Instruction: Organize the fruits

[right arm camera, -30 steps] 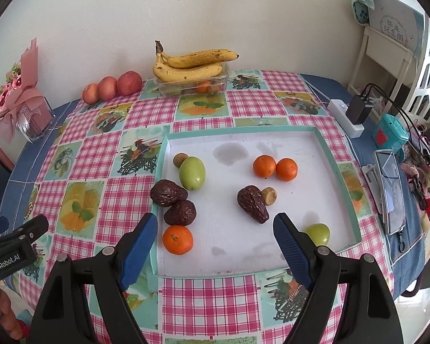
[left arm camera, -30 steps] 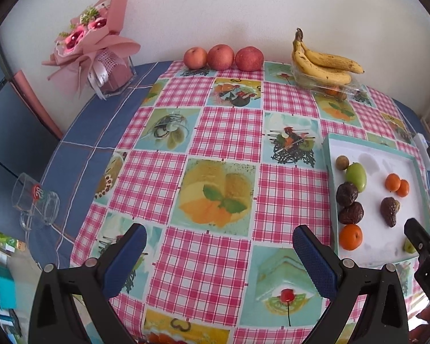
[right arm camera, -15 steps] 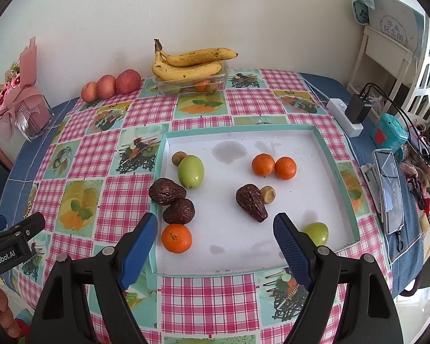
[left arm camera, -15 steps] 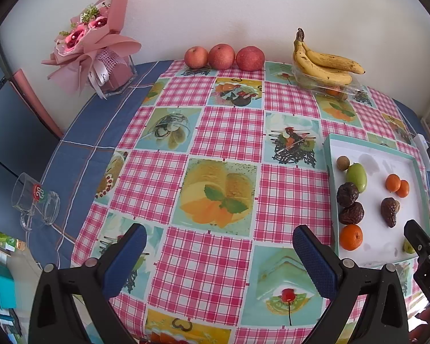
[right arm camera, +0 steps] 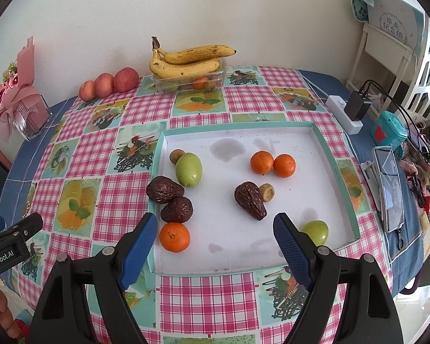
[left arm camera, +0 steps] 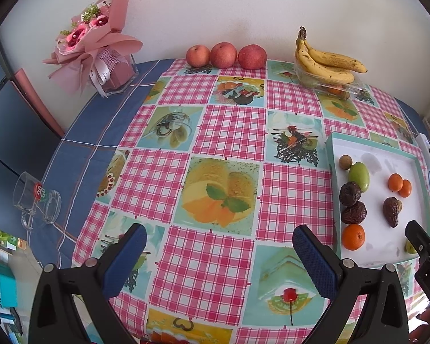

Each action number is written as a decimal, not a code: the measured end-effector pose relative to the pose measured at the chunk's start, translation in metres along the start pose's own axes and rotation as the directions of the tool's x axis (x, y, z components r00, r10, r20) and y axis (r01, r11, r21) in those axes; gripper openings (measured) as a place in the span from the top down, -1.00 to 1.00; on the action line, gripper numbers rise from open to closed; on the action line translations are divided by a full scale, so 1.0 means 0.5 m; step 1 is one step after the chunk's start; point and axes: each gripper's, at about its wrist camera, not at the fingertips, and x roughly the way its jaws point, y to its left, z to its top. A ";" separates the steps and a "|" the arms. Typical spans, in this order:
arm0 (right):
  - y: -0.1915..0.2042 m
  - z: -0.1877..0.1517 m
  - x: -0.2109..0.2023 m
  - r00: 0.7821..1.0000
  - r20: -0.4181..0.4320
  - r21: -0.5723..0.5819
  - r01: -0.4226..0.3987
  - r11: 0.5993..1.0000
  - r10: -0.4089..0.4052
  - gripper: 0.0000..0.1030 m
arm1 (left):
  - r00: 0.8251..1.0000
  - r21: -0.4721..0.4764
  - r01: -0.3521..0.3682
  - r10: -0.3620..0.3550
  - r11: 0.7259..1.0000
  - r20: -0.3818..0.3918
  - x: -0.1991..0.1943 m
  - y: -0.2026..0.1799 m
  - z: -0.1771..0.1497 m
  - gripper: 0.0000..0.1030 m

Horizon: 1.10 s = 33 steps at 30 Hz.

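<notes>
A white tray with a teal rim (right arm camera: 324, 146) (left arm camera: 334, 189) lies on the checked tablecloth and holds loose fruit. Inside are a green fruit (right arm camera: 188, 169), two dark wrinkled fruits (right arm camera: 164, 189) at the left, a third dark one (right arm camera: 250, 200) in the middle, two small oranges (right arm camera: 272, 162), one orange (right arm camera: 174, 237) near the front and another green fruit (right arm camera: 315, 231). My right gripper (right arm camera: 215, 246) hovers open over the tray's front edge, holding nothing. Open and empty too, my left gripper (left arm camera: 219, 253) hangs over the cloth left of the tray.
Bananas (right arm camera: 186, 60) rest on a clear plastic box at the back, with three apples (right arm camera: 109, 83) beside them. A pink bouquet (left arm camera: 97, 43) and a tipped glass mug (left arm camera: 37, 200) sit at the left. A power strip (right arm camera: 344, 111), a phone (right arm camera: 390, 186) and clutter line the right edge.
Both grippers have drifted back very slightly, so the table shifts a little in each view. No fruit has moved and both stay open.
</notes>
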 end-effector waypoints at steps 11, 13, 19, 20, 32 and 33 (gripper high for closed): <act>0.002 -0.002 0.002 1.000 -0.004 -0.002 0.002 1.000 -0.002 -0.62 | 1.000 0.000 0.001 -0.001 1.000 0.000 0.000 0.000 -0.001 -1.00; 0.003 -0.003 0.003 1.000 -0.005 -0.003 0.003 1.000 -0.003 -0.62 | 1.000 -0.001 0.000 0.000 1.000 0.000 0.000 -0.001 -0.001 -1.00; 0.003 -0.003 0.003 1.000 -0.006 -0.002 0.003 1.000 -0.003 -0.62 | 1.000 0.000 0.001 -0.001 1.000 0.001 0.000 0.000 -0.002 -1.00; 0.003 -0.003 0.003 1.000 -0.006 -0.003 0.003 1.000 -0.003 -0.62 | 1.000 0.001 0.000 0.000 1.000 0.001 0.000 0.000 -0.002 -1.00; 0.003 -0.001 0.003 1.000 -0.009 -0.004 0.004 1.000 -0.004 -0.62 | 1.000 -0.001 0.000 0.000 1.000 0.001 -0.001 -0.001 -0.002 -1.00; 0.003 -0.002 0.005 1.000 -0.010 -0.005 0.004 1.000 -0.004 -0.62 | 1.000 -0.001 0.000 0.000 1.000 0.001 -0.001 -0.001 -0.002 -1.00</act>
